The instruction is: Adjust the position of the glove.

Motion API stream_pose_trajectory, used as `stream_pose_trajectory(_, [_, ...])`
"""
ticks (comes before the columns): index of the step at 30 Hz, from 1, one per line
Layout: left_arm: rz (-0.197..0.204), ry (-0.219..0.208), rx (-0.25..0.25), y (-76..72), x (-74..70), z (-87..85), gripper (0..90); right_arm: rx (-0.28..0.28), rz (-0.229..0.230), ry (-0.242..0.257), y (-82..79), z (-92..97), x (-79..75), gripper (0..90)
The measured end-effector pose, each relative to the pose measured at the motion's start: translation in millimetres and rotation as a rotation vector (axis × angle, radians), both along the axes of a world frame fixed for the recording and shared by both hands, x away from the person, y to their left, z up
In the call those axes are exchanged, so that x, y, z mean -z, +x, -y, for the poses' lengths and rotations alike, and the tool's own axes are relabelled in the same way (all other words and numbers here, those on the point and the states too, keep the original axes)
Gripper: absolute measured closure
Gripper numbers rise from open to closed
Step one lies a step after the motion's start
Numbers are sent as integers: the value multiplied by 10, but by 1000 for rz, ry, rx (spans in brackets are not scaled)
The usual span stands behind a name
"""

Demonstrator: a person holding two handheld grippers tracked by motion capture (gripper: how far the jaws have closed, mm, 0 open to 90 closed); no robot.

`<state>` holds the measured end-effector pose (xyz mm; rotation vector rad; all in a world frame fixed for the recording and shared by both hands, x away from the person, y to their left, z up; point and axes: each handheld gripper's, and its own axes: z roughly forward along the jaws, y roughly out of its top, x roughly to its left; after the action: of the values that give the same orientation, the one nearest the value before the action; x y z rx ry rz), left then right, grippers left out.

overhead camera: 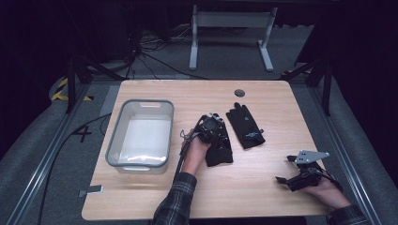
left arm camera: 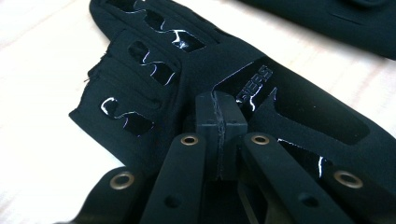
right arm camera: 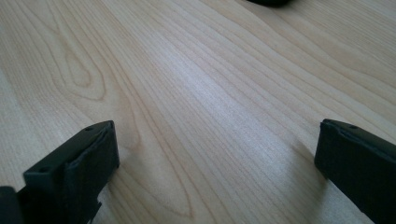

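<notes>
Two black gloves lie on the wooden table (overhead camera: 263, 197). The nearer glove (overhead camera: 219, 151) (left arm camera: 154, 70) sits at mid-table with my left gripper (overhead camera: 213, 125) (left arm camera: 219, 112) on top of it. Its jaws are pressed together, pinching the glove's fabric near the printed strap. The second glove (overhead camera: 245, 126) (left arm camera: 336, 18) lies flat just to the right, untouched. My right gripper (overhead camera: 287, 169) (right arm camera: 215, 140) rests low over the table's front right part. Its jaws stand wide apart with bare wood between them.
A grey plastic bin (overhead camera: 115, 136) with a white inside stands on the left half of the table. A round cable hole (overhead camera: 240, 93) sits near the far edge. Dark floor, cables and a table frame lie beyond.
</notes>
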<state>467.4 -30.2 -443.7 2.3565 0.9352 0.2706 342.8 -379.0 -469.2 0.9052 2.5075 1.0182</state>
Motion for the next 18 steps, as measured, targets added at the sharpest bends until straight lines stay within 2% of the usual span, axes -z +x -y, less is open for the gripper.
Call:
stream_pose_trajectory(12, [-77,-71,61,-351,9,93,897,0,0,0,0,0,0,4])
stream_pose_trajectory(18, [-91,-99,101,-568,25,165,896,0,0,0,0,0,0,4])
